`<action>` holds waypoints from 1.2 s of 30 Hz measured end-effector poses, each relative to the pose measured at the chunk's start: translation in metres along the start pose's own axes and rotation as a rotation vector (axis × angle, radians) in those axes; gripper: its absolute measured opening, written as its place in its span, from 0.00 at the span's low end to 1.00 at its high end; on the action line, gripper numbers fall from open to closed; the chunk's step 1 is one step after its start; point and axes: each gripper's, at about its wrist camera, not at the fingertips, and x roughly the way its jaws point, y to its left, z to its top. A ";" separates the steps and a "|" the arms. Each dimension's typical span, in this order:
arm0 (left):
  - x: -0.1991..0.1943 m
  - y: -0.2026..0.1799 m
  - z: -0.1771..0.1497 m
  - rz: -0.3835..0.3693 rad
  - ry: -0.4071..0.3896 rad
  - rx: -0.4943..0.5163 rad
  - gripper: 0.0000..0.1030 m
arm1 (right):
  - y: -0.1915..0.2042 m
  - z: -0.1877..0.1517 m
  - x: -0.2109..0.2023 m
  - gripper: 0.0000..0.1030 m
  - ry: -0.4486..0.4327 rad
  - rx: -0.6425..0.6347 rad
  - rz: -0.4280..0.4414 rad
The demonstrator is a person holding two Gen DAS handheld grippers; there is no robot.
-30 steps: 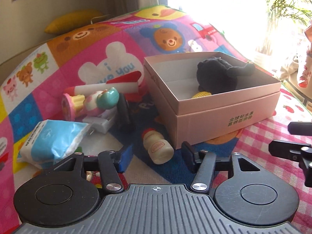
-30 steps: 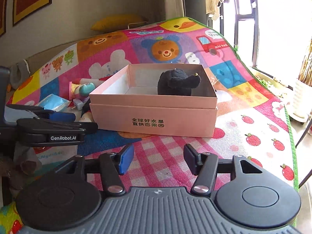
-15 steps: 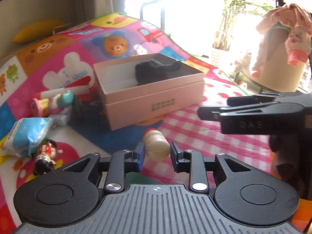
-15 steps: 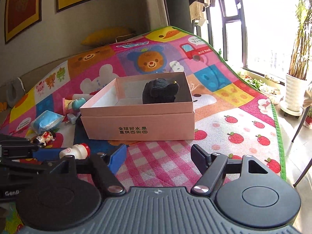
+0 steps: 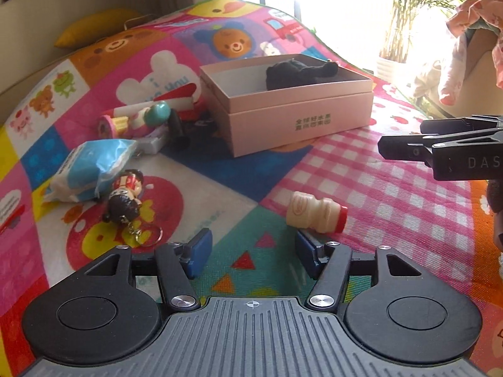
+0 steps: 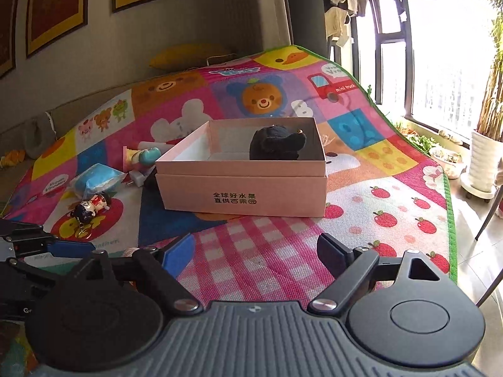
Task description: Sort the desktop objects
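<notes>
You see a pale pink box (image 5: 301,119) with green lettering holding a black plush (image 5: 298,72), a cream bottle (image 5: 314,216) capped red, a blue-and-white pack (image 5: 91,169), and a mat (image 5: 377,188) patterned in pink checks and cartoon squares.

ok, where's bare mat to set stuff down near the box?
Free: checkered patch in front of the pink box, and the apple strip to its right. Crowded: left of the box, around the tissue pack and doll keychain.

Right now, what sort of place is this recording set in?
Probably a living room at home: a cartoon play mat on the floor, framed pictures on the wall, laundry hanging by the window.
</notes>
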 end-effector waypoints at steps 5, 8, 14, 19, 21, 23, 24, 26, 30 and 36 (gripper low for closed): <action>-0.004 0.025 0.004 0.140 -0.055 -0.064 0.80 | 0.004 -0.003 0.011 0.86 0.041 -0.001 -0.010; 0.003 0.047 0.011 0.239 -0.073 -0.130 0.78 | 0.001 -0.004 0.011 0.95 0.042 0.023 -0.023; 0.030 0.080 0.026 0.302 -0.052 -0.205 0.62 | 0.001 -0.004 0.017 0.98 0.067 0.021 -0.014; 0.041 0.081 0.028 0.278 -0.031 -0.215 0.46 | -0.005 -0.004 0.021 1.00 0.089 0.062 -0.015; 0.040 0.073 0.025 0.260 -0.030 -0.194 0.41 | -0.006 -0.004 0.022 1.00 0.093 0.066 -0.016; 0.036 0.065 0.022 0.235 -0.033 -0.177 0.41 | -0.005 -0.003 0.022 1.00 0.096 0.063 -0.015; 0.034 0.062 0.021 0.222 -0.034 -0.173 0.41 | -0.004 -0.003 0.022 1.00 0.097 0.061 -0.016; 0.028 0.055 0.019 0.185 -0.030 -0.180 0.41 | -0.004 -0.003 0.022 1.00 0.099 0.060 -0.017; 0.012 0.040 0.012 0.082 -0.026 -0.183 0.41 | -0.004 -0.003 0.022 1.00 0.094 0.061 -0.011; -0.011 0.008 -0.009 -0.044 -0.012 -0.128 0.55 | -0.003 -0.003 0.022 1.00 0.099 0.055 -0.012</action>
